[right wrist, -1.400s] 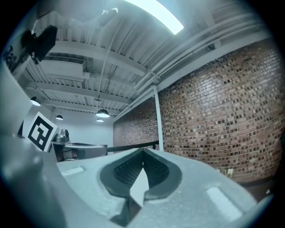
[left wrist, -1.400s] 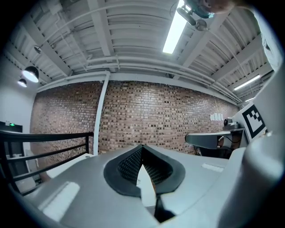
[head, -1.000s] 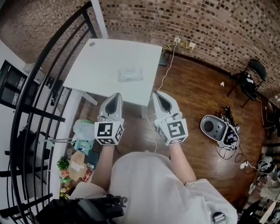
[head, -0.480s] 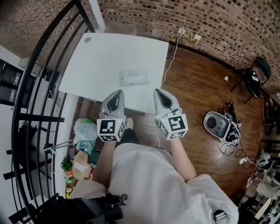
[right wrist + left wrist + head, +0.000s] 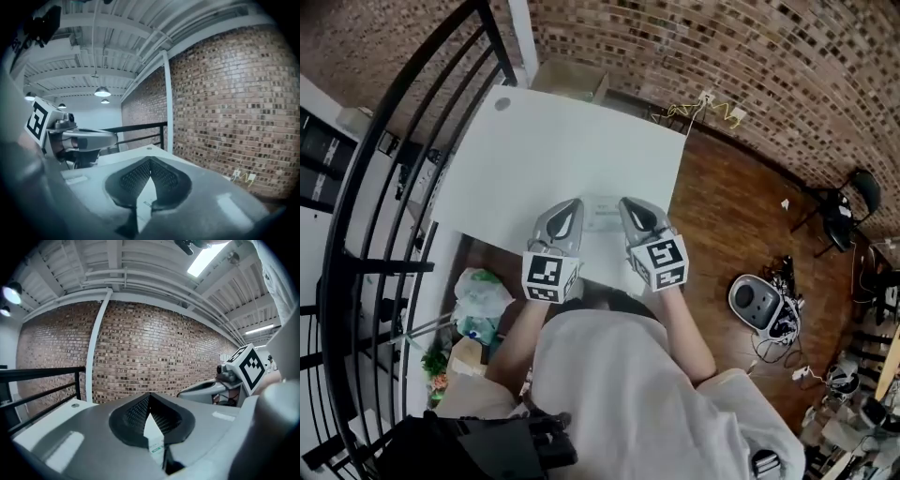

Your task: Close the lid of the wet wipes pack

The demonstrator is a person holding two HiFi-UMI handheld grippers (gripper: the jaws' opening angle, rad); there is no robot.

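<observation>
The wet wipes pack (image 5: 602,216) lies flat near the front edge of the white table (image 5: 544,150); only a strip of it shows between my two grippers, and its lid is hidden. My left gripper (image 5: 572,203) hovers at its left end, my right gripper (image 5: 628,202) at its right end. Both are shut with nothing held. In the left gripper view the jaws (image 5: 150,394) meet at the tips, with a printed bit of the pack (image 5: 158,444) below. In the right gripper view the right gripper (image 5: 150,160) also has its tips together.
A black railing (image 5: 384,141) runs along the left, and a brick wall (image 5: 750,56) stands behind the table. A cardboard box (image 5: 567,80) sits past the far edge. Plastic bags (image 5: 483,292) lie on the floor at left, a round grey device (image 5: 755,300) with cables at right.
The person has stepped up to the table. Both grippers moved forward from in front of the table edge to flank the wipes pack, which was in full view before.
</observation>
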